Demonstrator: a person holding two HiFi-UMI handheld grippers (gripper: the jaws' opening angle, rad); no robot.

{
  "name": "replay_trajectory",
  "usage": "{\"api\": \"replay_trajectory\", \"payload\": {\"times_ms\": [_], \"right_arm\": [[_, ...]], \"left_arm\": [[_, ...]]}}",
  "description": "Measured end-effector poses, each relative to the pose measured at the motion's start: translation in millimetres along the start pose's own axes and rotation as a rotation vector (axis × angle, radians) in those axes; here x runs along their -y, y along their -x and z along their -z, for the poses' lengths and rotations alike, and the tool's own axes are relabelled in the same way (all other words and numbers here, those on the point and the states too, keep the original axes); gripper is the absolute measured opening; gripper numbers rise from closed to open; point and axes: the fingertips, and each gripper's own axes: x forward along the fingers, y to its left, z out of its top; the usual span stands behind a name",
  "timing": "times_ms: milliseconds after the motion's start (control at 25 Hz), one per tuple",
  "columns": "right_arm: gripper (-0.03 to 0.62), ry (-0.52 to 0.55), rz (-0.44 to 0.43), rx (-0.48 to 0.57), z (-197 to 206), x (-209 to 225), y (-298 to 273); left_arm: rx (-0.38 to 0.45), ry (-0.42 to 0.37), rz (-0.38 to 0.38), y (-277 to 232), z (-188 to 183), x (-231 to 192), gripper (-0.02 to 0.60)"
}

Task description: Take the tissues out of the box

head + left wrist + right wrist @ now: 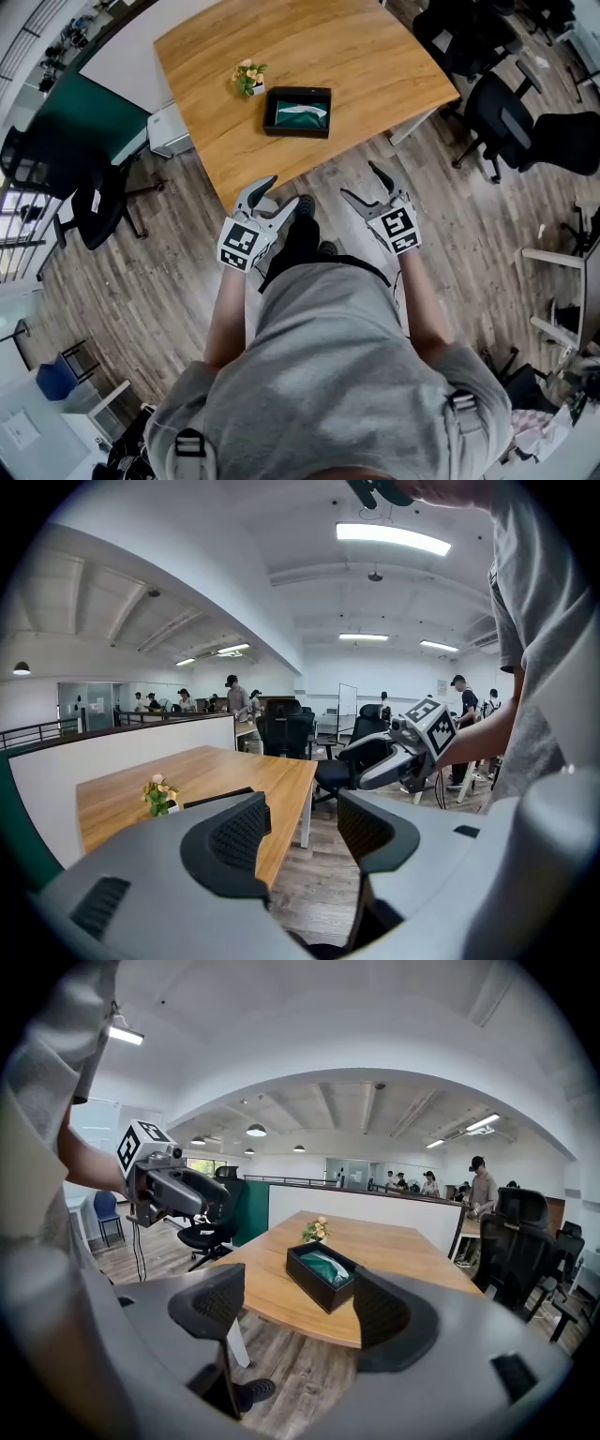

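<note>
A black open-topped tissue box (274, 116) lies on the wooden table (356, 66), with green-and-white tissue (302, 112) inside it. The right gripper view shows the box (319, 1290) and tissue (326, 1266) ahead, beyond the jaws. My left gripper (284, 192) and right gripper (359, 180) hang over the floor just short of the table's near edge. Both stand open with nothing between the jaws. In the left gripper view, the left gripper (302, 827) faces the table corner (281, 789), and the right gripper (412, 742) shows to the right.
A small pot of flowers (249, 77) stands beside the box on its far left. Black office chairs (511, 117) crowd the right, and another chair (94, 202) stands at the left. A white cabinet (169, 129) sits under the table's left side. People stand far off in the room.
</note>
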Motion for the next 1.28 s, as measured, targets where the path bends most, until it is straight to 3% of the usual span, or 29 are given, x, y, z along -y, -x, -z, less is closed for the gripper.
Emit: {"api": "replay_trajectory", "payload": {"times_ms": [520, 840, 1280], "right_arm": [[0.360, -0.036, 0.037, -0.073, 17, 27, -22], [0.359, -0.062, 0.065, -0.041, -6, 51, -54], [0.353, -0.094, 0.134, -0.083, -7, 90, -93]], "left_arm": [[-0.019, -0.001, 0.052, -35, -4, -31, 0.256], [-0.040, -0.005, 0.103, -64, -10, -63, 0.256], [-0.048, -0.037, 0.230, -118, -20, -103, 0.256]]}}
